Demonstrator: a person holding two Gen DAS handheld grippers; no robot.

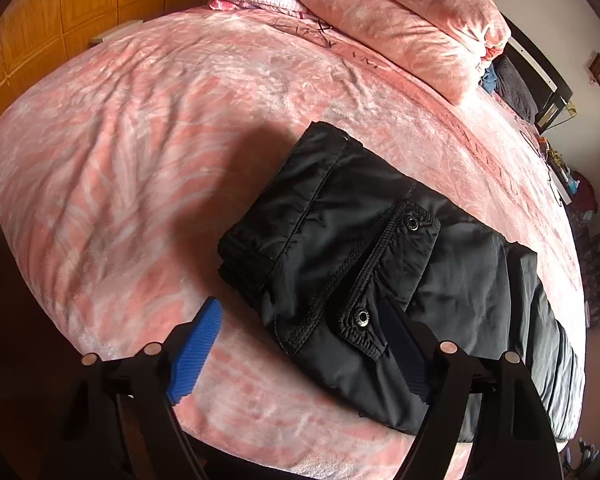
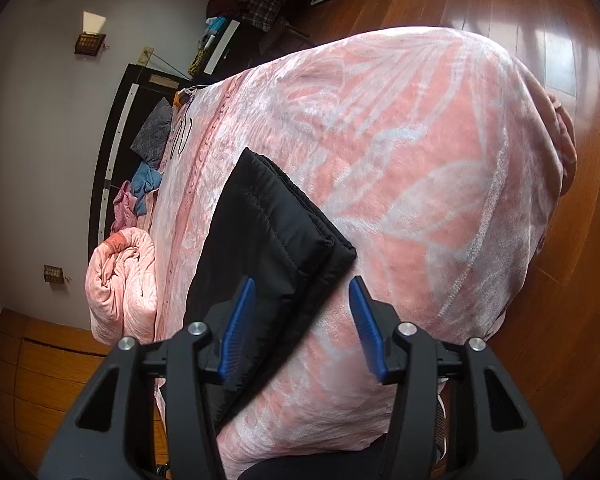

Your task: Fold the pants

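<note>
- The person holding the tools is out of sight in both wrist views; only the black gripper frames and blue pads show.
- In the left wrist view the near right end of the black pants (image 1: 364, 248) runs behind the gripper's frame, so that edge is cut off.
- In the right wrist view the near part of the pants (image 2: 268, 248) is covered by the gripper's left finger and frame.
- Small items at the head of the bed, dark cords and bits of clothing, are too distorted to name surely.
- The left gripper (image 1: 296, 344) points steeply down at the bed, its jaws wide apart; the pants' pocket corner lies between the blue pads without being pinched.
- The right gripper (image 2: 302, 320) tilts down more gently, jaws parted, with the corner of the pants just ahead between the pads, not clamped.
- The pants lie folded into a compact, thick rectangle on the pink blanket (image 1: 140, 152), near the bed's edge.
- A flap pocket (image 1: 392, 276) with two metal snaps faces up.
- A rolled pink quilt (image 1: 396, 24) sits well apart at the head.
</note>
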